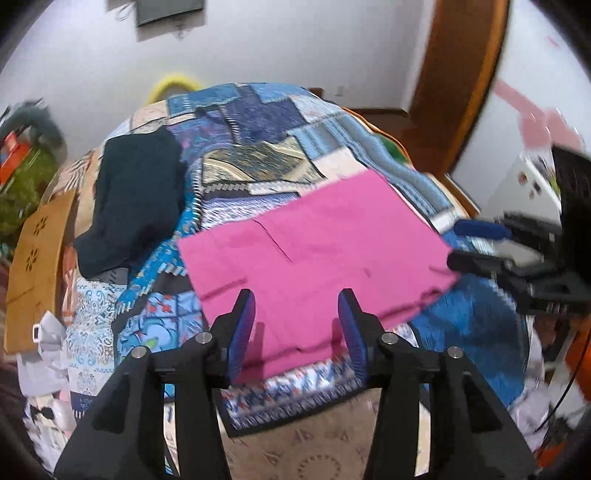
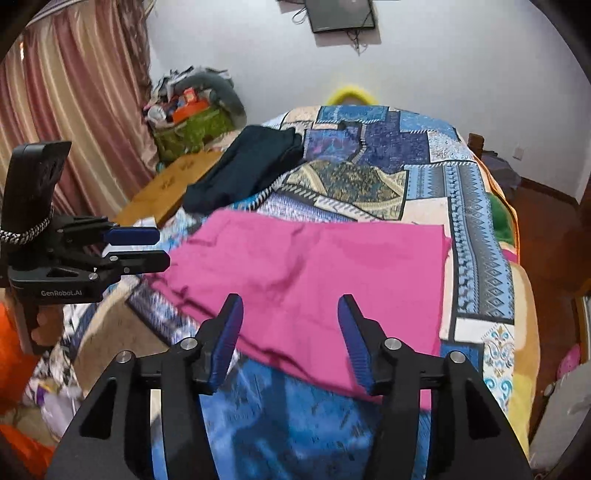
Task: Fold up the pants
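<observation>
Pants [image 1: 317, 254] lie folded near dark clothing [image 1: 136, 206]; left gripper [image 1: 297, 317] and right gripper [image 2: 291, 321] spread, empty.

So the count: one pair of pink pants [image 2: 306, 280], one dark garment [image 2: 243, 170], one patchwork bedspread [image 2: 480, 221], two grippers, left gripper [image 1: 296, 302] and right gripper [image 2: 290, 308], one wall-mounted screen [image 2: 341, 14], one striped curtain [image 2: 74, 99], one yellow ring-shaped thing [image 2: 349, 94].

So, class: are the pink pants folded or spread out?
Folded: the pink pants lie as a flat, layered rectangle on the patchwork quilt, stacked edges visible nearest the camera.
</observation>
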{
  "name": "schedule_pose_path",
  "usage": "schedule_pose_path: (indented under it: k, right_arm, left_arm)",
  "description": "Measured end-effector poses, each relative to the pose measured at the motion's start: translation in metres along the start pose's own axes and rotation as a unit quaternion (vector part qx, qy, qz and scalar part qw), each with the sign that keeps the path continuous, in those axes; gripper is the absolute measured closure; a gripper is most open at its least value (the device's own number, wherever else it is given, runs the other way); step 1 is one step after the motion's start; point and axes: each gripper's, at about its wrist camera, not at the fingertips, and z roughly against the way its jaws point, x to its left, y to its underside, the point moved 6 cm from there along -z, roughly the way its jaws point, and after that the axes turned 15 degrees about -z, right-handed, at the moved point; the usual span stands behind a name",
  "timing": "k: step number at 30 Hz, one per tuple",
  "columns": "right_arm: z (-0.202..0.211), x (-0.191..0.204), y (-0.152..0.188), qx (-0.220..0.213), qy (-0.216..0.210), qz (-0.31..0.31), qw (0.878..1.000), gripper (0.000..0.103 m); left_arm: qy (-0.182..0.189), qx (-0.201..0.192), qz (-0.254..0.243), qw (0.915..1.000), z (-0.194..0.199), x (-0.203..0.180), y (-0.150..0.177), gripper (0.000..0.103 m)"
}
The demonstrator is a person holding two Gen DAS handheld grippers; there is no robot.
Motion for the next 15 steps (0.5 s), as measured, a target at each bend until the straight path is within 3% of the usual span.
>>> schedule_pose_path:
  k: [8,12,15]
  right_arm:
    - [-0.051,-0.007,0.004,0.064,-0.020,-0.060,0.996,0.052]
    - [-0.072,-0.014,0.023,0.106,-0.016,-0.068,0.992,0.052]
    - [-0.073,-0.024,0.032,0.113,-0.027,-0.077,0.990,0.051]
  left_arm:
    - [0.039,0.039,0.071,0.9959,-0.042,0.018,0.004,0.053]
    - [0.023,0.072,0.058,0.9954,-0.064,0.015,0.021,0.053]
    - [0.008,0.065,0.040,0.9971,-0.064,0.013,0.027,0.051]
